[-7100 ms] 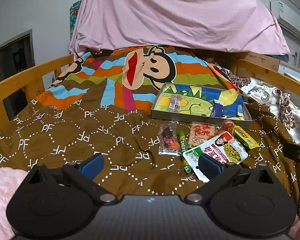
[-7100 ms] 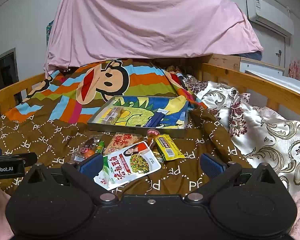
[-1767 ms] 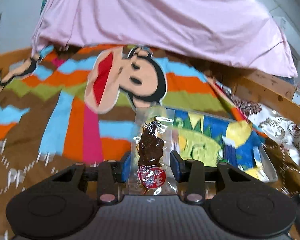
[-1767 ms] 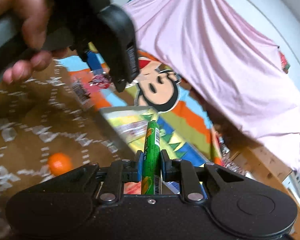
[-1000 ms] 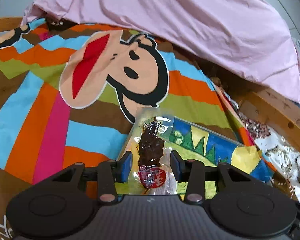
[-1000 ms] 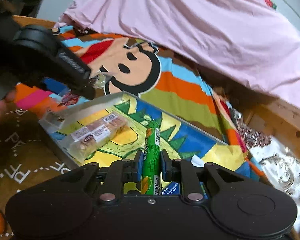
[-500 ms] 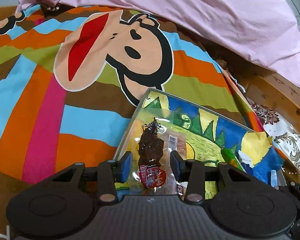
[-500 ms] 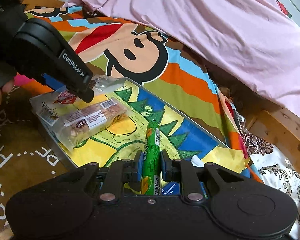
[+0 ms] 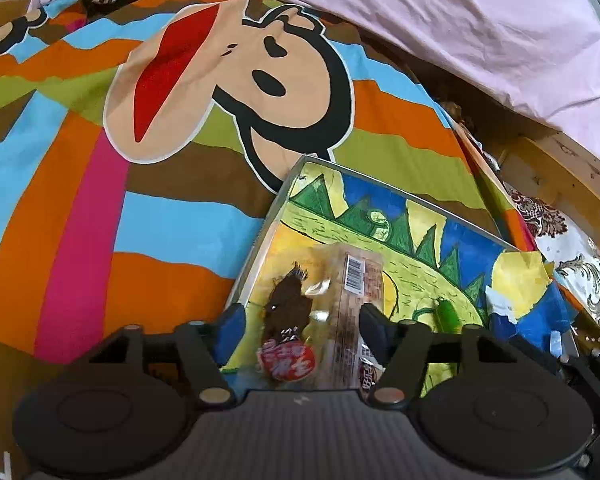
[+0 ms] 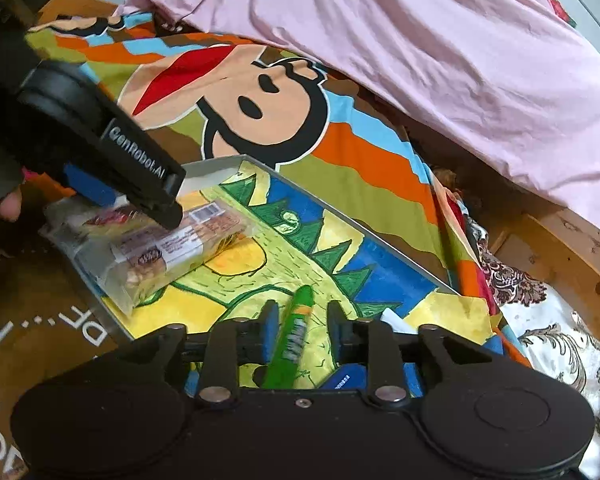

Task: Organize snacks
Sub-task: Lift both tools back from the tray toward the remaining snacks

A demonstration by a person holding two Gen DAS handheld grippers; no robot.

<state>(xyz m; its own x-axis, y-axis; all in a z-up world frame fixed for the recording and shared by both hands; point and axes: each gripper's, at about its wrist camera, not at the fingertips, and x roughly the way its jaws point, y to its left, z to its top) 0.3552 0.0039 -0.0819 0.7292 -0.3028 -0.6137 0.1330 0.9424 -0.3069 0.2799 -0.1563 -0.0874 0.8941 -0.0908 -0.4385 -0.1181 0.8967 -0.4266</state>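
Right wrist view: both grippers hang over the tray (image 10: 384, 240), jaws spread, green stick (image 10: 294, 336) and meat packet (image 9: 290, 340) loose between them.

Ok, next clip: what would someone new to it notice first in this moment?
Probably the big cartoon monkey face on the striped blanket, filling the top of both views. Just below it sits the tray with its bright hand-drawn lining, where both tools are open over it: the left tool over a clear packet of dark snack, the right tool with a green stick loose between its fingers.
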